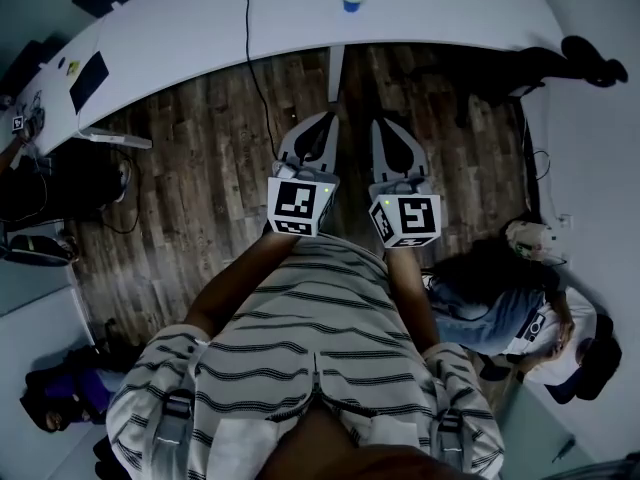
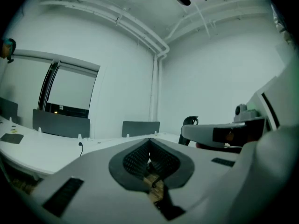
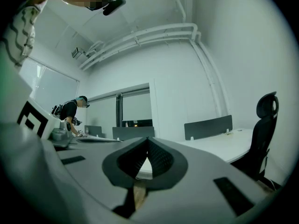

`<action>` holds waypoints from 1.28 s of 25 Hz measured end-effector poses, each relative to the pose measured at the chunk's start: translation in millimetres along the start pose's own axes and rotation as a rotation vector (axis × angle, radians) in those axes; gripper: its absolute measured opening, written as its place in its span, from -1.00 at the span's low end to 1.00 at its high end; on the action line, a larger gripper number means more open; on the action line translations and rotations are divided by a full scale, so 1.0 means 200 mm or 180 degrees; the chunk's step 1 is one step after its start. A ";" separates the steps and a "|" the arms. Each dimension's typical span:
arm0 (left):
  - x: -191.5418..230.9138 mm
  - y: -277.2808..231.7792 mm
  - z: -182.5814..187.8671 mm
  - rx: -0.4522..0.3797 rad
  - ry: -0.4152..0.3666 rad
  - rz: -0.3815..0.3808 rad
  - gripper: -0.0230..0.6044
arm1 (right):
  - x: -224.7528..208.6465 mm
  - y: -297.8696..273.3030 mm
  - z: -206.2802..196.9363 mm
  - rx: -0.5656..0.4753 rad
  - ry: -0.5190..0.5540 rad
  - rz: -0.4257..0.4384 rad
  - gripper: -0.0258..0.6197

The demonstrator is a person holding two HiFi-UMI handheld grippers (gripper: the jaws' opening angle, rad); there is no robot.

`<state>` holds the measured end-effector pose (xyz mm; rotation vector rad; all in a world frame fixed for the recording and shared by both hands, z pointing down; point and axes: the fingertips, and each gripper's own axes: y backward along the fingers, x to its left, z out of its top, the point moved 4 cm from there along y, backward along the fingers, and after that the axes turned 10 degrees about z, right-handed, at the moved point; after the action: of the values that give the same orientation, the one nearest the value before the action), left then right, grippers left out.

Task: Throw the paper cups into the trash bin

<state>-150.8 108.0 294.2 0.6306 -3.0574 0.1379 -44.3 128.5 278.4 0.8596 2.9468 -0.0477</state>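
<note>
Head view, cup (paper, perhaps) near table edge

Dim, with a cold bluish cast; in the head view the wooden floor is darkest, the white desk along the top palest; both gripper views bulge fisheye-fashion, corners black; the left gripper looms soft in the foreground.

Striped shirt; grey left gripper and right gripper, black-and-white marked.
</note>
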 end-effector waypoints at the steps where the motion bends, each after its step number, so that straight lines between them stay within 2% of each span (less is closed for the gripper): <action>1: 0.03 -0.06 0.02 -0.0006 -0.0026 -0.0033 -0.85 | -0.03 -0.06 0.01 -0.0007 0.0003 -0.0011 -0.89; 10: 0.33 -0.59 0.14 0.0032 -0.0017 -0.0303 -0.85 | -0.28 -0.58 0.11 -0.0046 -0.0025 -0.0279 -0.89; 16: 0.47 -0.88 0.18 0.0104 -0.0045 -0.0570 -0.85 | -0.41 -0.86 0.16 -0.0067 -0.0057 -0.0457 -0.89; 23: 0.57 -1.13 0.18 0.0171 -0.0038 -0.0792 -0.85 | -0.53 -1.06 0.16 -0.0046 -0.0058 -0.0683 -0.89; 32: 0.63 -1.34 0.19 0.0200 -0.0067 -0.0939 -0.85 | -0.64 -1.23 0.18 -0.0016 -0.0042 -0.0876 -0.89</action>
<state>-160.8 -191.2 283.3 1.0821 -2.9447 0.2230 -65.6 -149.0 255.7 0.4456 3.0278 -0.0602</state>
